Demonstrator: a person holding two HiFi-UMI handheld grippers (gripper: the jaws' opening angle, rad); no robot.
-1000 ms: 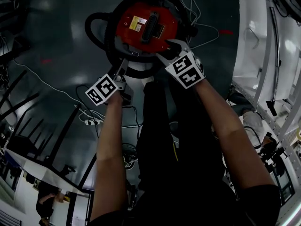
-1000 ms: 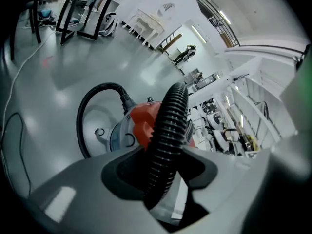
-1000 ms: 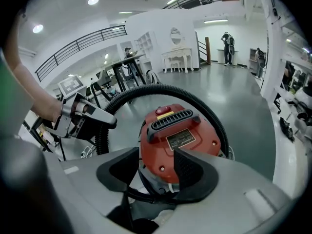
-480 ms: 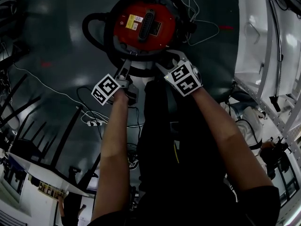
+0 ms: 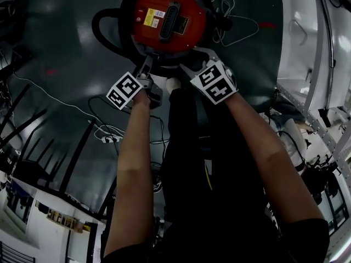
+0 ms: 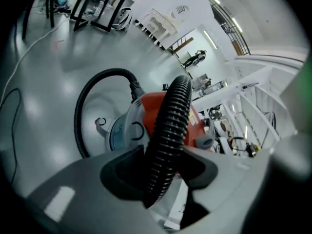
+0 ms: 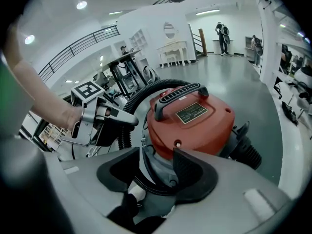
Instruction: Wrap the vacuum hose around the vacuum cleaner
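A red-topped vacuum cleaner (image 5: pixel 167 21) stands on the dark floor at the top of the head view, with its black ribbed hose (image 5: pixel 104 34) looping out to its left and round its base. At the near left of the base my left gripper (image 5: pixel 147 67) is shut on the hose (image 6: pixel 170 126), which fills the gap between its jaws (image 6: pixel 165 152). My right gripper (image 5: pixel 189 66) sits at the near right of the base. A bend of the hose (image 7: pixel 146 185) curves through its jaws (image 7: pixel 156 157), and the vacuum (image 7: pixel 192 116) rises just beyond them.
White cables (image 5: pixel 236 21) lie on the floor right of the vacuum. A power strip with cords (image 5: pixel 107 138) lies to the left of my legs. White metal framework (image 5: pixel 312 48) lines the right side and black stands (image 5: pixel 22 119) the left. A white shoe (image 5: pixel 173 84) shows between the grippers.
Both grippers have drawn closer to the vacuum's base, the left one rising toward it. The vacuum sits higher in the head view. Both keep hold of the hose.
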